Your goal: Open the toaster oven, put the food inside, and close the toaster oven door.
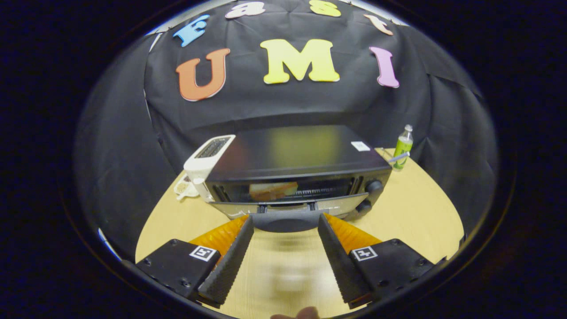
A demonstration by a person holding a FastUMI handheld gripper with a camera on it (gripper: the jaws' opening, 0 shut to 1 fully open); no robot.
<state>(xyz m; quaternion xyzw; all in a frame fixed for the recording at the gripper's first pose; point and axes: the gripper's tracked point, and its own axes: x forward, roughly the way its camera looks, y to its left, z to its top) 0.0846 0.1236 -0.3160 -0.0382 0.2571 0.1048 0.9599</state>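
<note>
A black toaster oven [297, 153] stands on the wooden table [421, 212], just beyond my fingers. Its door is swung down toward me, at least partway. Through the opening a slice of toast-like food [272, 190] lies on the rack on the left side. The door's dark handle [285, 223] sits level with my fingertips and spans the gap between them. My gripper [285, 219] is open wide, one finger at each end of the handle. Whether the tips touch the handle I cannot tell.
A white pop-up toaster [208, 155] stands against the oven's left side, with a small white object [185, 188] on the table in front of it. A green bottle [403, 146] stands behind the oven's right corner. Two black knobs [373, 186] are on the oven's right front.
</note>
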